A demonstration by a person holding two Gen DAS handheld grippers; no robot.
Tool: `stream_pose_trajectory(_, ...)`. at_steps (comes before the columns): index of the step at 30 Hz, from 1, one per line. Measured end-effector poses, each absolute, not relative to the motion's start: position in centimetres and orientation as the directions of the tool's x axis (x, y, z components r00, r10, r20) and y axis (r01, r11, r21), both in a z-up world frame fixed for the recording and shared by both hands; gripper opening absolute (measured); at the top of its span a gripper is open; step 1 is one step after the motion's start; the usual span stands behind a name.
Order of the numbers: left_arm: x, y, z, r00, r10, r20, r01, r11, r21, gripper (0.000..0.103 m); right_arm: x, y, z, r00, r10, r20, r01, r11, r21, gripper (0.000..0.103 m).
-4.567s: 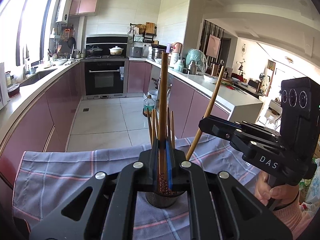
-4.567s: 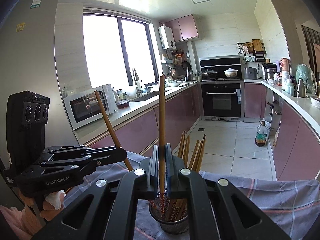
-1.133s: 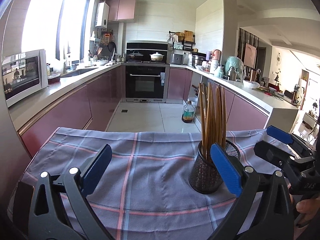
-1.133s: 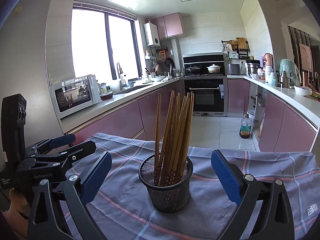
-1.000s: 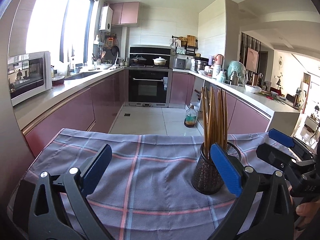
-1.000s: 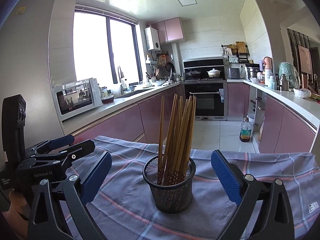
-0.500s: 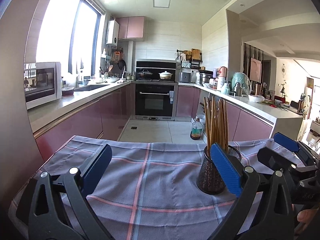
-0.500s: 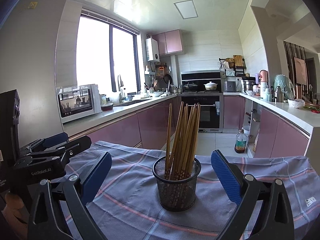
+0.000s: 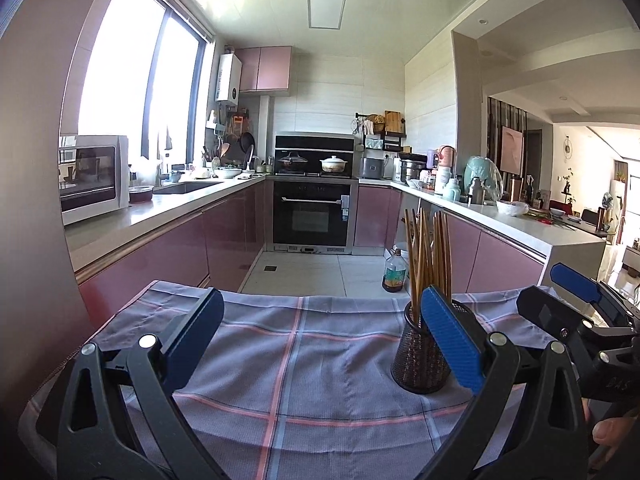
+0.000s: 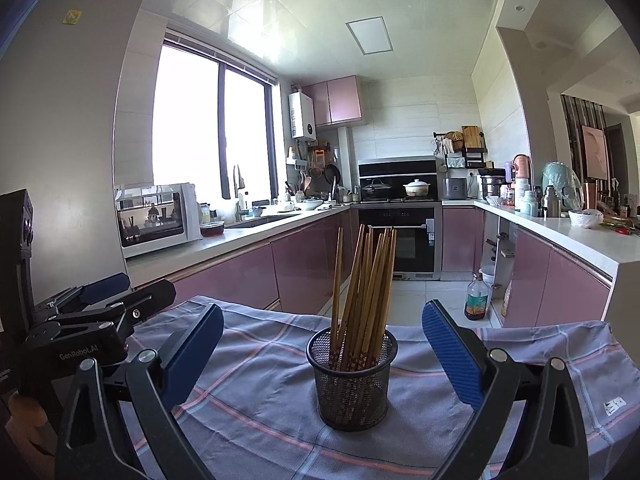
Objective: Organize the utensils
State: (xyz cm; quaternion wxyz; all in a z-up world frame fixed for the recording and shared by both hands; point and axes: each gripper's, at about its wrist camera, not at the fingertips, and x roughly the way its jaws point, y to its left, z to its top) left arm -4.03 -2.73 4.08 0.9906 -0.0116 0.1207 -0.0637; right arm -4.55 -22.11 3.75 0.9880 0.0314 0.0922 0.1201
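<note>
Both the left gripper [image 9: 320, 340] and right gripper [image 10: 322, 354] gape wide and empty; the light, stiff, slippery chopsticks [image 10: 362, 292] stand in the mesh holder [image 10: 352, 380] at twelve o'clock, best pinched mid-shaft.

Sunlit kitchen: pink cabinets [image 10: 304, 264], big window [image 10: 208, 128], built-in oven [image 9: 312, 216], pale tiled floor [image 9: 304, 276]

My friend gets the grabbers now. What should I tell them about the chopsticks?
Left gripper: open, holding nothing, above the checked cloth.
Right gripper: open, empty, facing the mesh holder.
Chopsticks: all standing in the mesh holder, leaning a little, on the cloth.
Done: no loose chopsticks show on the cloth.
Left: probably nothing; check outside the cameras' view for strays.
</note>
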Motion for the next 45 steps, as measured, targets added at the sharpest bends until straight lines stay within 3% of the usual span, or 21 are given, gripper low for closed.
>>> stream_pose_trajectory(45,-4.02,-2.88,4.48,0.964,-0.126,-0.233,0.121,0.992,-0.032,0.097,-3.88,-22.39,3.56,0.948,0.256,-0.188,-0.240,0.965,0.104,0.096)
